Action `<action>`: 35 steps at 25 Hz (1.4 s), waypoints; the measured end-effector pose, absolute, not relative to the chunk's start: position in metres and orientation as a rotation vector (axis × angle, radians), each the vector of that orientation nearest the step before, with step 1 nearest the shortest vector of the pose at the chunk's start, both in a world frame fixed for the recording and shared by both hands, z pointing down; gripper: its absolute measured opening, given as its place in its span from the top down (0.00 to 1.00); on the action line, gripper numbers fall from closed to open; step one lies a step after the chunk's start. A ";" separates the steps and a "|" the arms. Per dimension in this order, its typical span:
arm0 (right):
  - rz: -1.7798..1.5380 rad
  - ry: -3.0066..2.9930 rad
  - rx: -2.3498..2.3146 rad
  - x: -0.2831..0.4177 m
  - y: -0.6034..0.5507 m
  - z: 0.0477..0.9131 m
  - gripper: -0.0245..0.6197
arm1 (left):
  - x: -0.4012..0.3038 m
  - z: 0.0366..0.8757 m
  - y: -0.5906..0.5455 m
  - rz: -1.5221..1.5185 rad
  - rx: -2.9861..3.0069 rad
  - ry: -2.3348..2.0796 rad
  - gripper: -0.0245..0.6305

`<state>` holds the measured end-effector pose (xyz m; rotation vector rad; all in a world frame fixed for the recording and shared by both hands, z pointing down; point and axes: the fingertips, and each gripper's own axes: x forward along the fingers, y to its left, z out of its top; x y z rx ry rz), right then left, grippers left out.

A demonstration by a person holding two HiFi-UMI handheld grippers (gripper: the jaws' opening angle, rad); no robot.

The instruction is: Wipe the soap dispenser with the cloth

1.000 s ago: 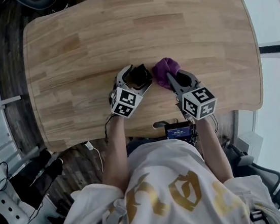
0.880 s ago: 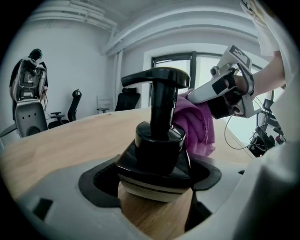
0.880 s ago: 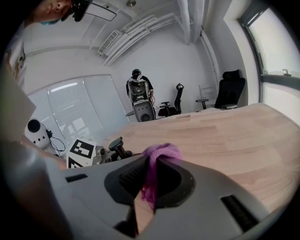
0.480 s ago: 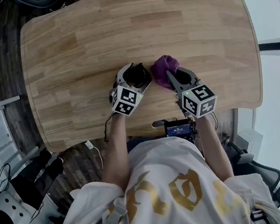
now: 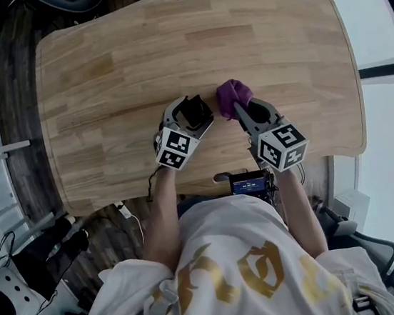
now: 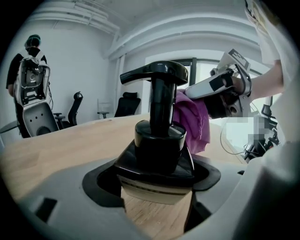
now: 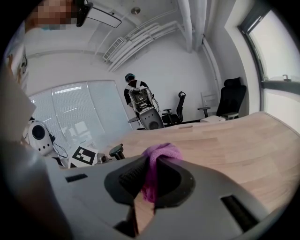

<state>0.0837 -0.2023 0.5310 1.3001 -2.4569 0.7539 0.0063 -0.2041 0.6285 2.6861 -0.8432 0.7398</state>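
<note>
The upright black pump soap dispenser (image 6: 158, 140) is clamped in the left gripper (image 5: 195, 111); the crumpled purple cloth (image 5: 232, 94), pinched in the right gripper (image 5: 243, 111), is held just right of it.

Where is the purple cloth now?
In the head view, the cloth is pinched in the right gripper, just right of the soap dispenser that the left gripper holds.

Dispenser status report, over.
Left gripper shut on dispenser. Right gripper shut on cloth, beside pump. Nothing in the way.
</note>
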 end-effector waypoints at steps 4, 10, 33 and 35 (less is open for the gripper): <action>0.731 -2.502 1.325 0.083 -0.199 0.506 0.91 | 0.001 0.601 -0.201 0.650 2.689 -0.856 0.40; 0.676 -2.601 1.321 0.077 -0.187 0.457 0.91 | -0.007 0.561 -0.191 0.571 2.718 -0.882 0.40; 0.505 -3.099 0.639 -0.012 -0.097 0.303 0.91 | 0.006 0.488 -0.145 0.557 2.810 -0.775 0.40; 0.504 -3.029 0.727 -0.008 -0.106 0.320 0.91 | 0.008 0.484 -0.144 0.541 2.816 -0.768 0.40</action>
